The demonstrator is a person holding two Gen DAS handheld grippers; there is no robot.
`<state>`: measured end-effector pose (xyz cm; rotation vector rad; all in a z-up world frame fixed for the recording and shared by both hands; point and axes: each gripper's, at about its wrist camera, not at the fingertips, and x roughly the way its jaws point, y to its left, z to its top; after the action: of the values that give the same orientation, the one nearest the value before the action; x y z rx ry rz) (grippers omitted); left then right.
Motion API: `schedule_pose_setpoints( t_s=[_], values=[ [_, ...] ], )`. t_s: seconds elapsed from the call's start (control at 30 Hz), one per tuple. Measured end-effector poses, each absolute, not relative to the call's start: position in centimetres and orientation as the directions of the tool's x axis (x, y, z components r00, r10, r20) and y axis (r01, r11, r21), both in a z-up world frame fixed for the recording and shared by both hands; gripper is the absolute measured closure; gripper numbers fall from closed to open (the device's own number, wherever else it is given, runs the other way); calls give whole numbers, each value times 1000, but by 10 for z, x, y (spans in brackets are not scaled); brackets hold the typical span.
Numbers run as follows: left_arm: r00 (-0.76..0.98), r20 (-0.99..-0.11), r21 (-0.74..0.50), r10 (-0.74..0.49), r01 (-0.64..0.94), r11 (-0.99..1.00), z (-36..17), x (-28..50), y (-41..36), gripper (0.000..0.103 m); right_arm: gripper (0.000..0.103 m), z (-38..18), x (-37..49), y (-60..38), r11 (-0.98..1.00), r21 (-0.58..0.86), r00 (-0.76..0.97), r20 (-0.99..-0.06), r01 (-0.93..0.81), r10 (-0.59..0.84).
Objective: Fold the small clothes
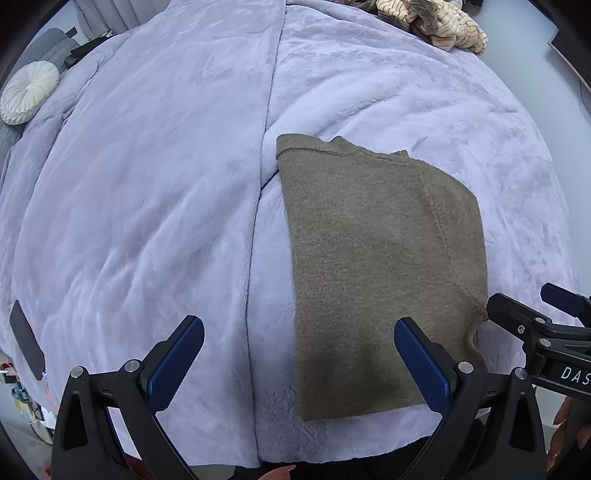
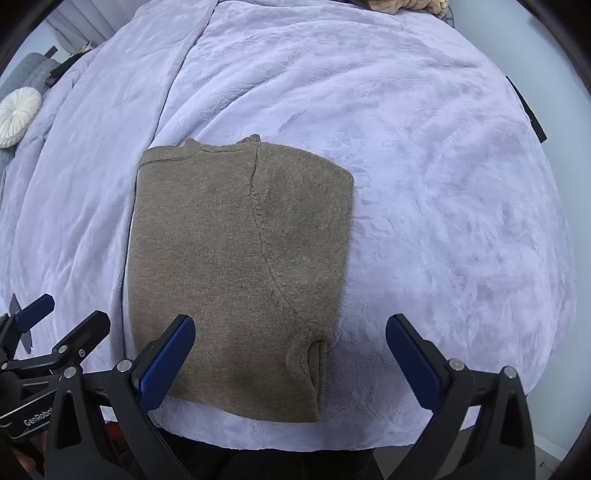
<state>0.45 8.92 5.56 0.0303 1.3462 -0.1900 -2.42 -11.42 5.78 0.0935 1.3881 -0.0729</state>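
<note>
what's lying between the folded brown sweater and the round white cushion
Only bare lilac blanket lies between the brown sweater and white cushion, seen in both wrist views.

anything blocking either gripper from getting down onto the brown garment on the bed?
Nothing visible. The brown garment lies folded flat on the lavender blanket with nothing on it. The left gripper and right gripper both hang open above its near edge, jaws empty. The striped clothes pile sits far off.

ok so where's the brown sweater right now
The brown sweater lies folded flat on the lilac blanket at the near edge of the bed, below both open grippers: right of centre in the left wrist view, left of centre in the right wrist view.
</note>
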Motion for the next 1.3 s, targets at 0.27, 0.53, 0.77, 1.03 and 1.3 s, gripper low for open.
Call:
schedule_pose_setpoints(
  t_s=[0.27, 0.53, 0.77, 1.03, 1.3],
  values=[
    [210, -971, -82, -112, 151, 985, 55, 4, 90, 0, 0, 58, -25, -114, 994, 23, 180, -984, 106, 3],
    [210, -971, -82, -113, 153, 985, 55, 4, 91, 0, 0, 57, -25, -114, 994, 21, 179, -984, 107, 2],
    [210, -971, -81, -112, 151, 985, 55, 4, 91, 0, 0, 57, -26, -113, 994, 19, 179, -984, 103, 1],
    [208, -972, -78, -110, 154, 985, 54, 4, 93, 0, 0, 57, -26, -113, 995, 19, 179, -984, 103, 0],
    [210, -972, -74, -105, 152, 986, 54, 3, 93, 0, 0, 57, -25, -113, 994, 19, 178, -984, 103, 0]
  ],
)
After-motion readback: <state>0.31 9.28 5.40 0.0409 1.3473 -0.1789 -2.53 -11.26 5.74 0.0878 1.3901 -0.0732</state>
